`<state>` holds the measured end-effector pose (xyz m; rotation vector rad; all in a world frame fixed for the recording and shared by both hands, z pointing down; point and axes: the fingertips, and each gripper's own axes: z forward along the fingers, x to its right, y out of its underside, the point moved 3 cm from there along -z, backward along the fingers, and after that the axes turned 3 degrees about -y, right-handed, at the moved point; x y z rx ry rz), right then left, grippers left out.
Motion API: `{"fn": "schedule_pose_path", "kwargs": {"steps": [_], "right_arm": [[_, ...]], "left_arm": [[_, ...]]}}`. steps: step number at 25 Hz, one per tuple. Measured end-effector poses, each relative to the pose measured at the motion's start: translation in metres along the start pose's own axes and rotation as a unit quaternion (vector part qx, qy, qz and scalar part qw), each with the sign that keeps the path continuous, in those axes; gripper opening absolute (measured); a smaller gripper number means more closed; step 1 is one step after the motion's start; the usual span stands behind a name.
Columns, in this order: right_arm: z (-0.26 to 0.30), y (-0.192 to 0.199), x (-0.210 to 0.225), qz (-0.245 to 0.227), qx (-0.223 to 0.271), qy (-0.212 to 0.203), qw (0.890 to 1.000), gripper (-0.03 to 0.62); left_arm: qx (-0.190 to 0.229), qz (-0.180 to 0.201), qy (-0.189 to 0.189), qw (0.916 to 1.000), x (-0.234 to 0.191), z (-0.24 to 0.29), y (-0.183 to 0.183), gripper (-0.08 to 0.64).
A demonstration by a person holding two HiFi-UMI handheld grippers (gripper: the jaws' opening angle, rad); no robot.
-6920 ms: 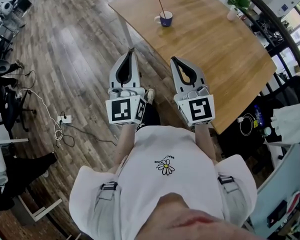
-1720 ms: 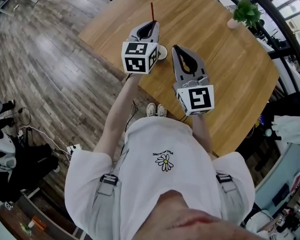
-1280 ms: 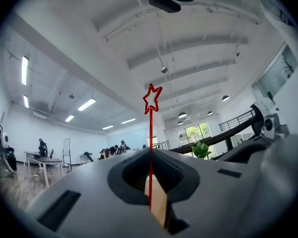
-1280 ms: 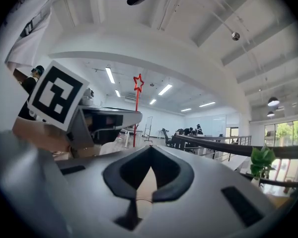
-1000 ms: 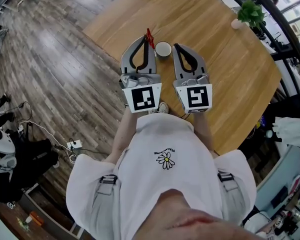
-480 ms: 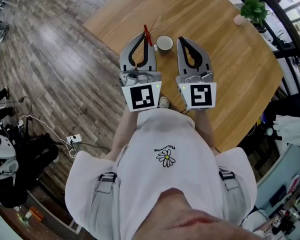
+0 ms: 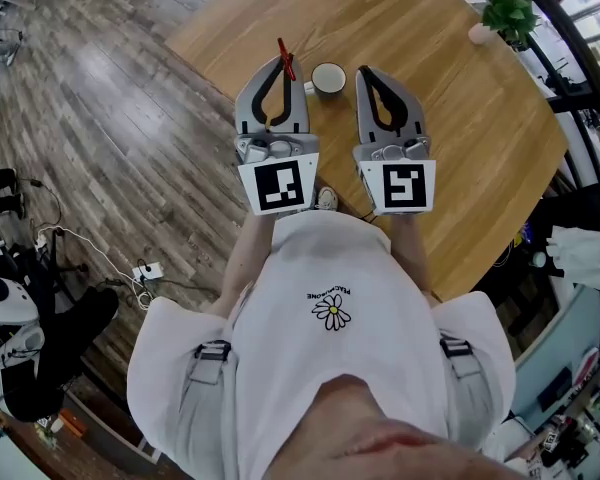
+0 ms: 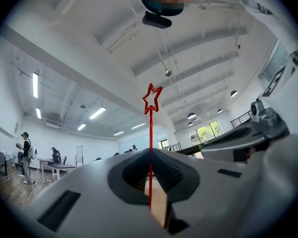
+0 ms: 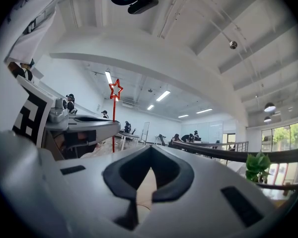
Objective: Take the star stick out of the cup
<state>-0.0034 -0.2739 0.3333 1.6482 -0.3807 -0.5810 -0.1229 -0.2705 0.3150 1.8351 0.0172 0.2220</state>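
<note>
The broad, light wooden tabletop (image 7: 450, 118) fills most of the space ahead of the person. Two grey plastic tools hang over its near edge. The left hand-held gripper (image 7: 280, 64) is just left of the small round white-rimmed cup (image 7: 328, 78), and the right hand-held gripper (image 7: 366, 72) is just right of it. The right one has its jaws brought together on nothing. The left one is clamped tight on the thin red star stick (image 8: 150, 133) — the shaft runs up between the pads, and the outlined star sits at its top, well above the tips. From above, the stick stands clear of the cup, beside its left rim rather than inside it, so the lifting-out looks done. What's left, I'd judge, is the carry — draw the stick away from the cup and lay it on bare wood. The grip should stay firm, since so thin a shaft could swivel between the pads, and open only once the stick rests.
</note>
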Motion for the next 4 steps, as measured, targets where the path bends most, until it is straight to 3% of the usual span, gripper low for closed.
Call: {"fn": "schedule_pose_path", "kwargs": {"steps": [4], "right_arm": [[-0.0004, 0.0009, 0.0023, -0.002, 0.001, -0.002, 1.0, 0.006]], "left_arm": [[0.001, 0.001, -0.001, 1.0, 0.0012, 0.0007, -0.0005, 0.023]]}}
